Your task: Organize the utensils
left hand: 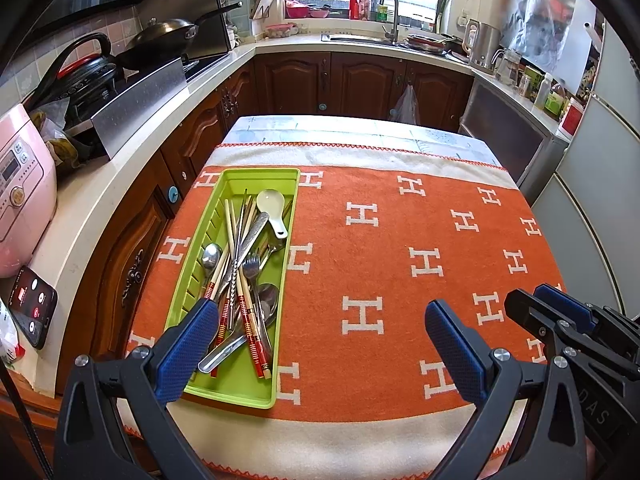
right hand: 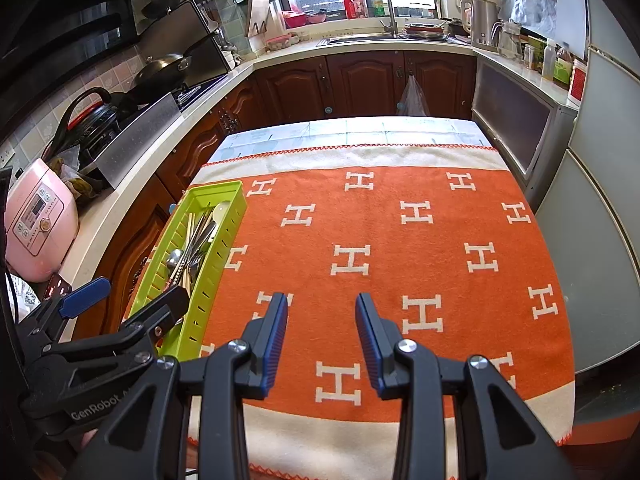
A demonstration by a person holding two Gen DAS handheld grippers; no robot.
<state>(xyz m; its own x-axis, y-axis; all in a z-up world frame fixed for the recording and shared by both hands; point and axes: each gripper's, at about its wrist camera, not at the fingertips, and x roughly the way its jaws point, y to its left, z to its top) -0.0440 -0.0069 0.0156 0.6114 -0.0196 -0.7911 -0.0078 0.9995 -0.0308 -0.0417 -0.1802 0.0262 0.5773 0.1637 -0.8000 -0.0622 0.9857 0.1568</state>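
A lime green utensil tray (left hand: pixel 208 216) lies along the left side of the orange H-patterned cloth (left hand: pixel 400 240). It holds a jumble of chopsticks (left hand: pixel 250 320), metal spoons (left hand: pixel 211 257), a fork (left hand: pixel 251 268) and a white ceramic spoon (left hand: pixel 272 204). My left gripper (left hand: pixel 320 332) is open and empty, its left finger over the tray's near end. My right gripper (right hand: pixel 321 320) is open and empty above the cloth, to the right of the tray (right hand: pixel 224 216). It also shows in the left wrist view (left hand: pixel 560 308).
A counter runs along the left with a pink rice cooker (left hand: pixel 20 192), a phone (left hand: pixel 34 306), a black kettle and a wok (left hand: pixel 168 32). The sink and tap (left hand: pixel 390 12) are at the back. A grey fridge (left hand: pixel 600 200) stands on the right.
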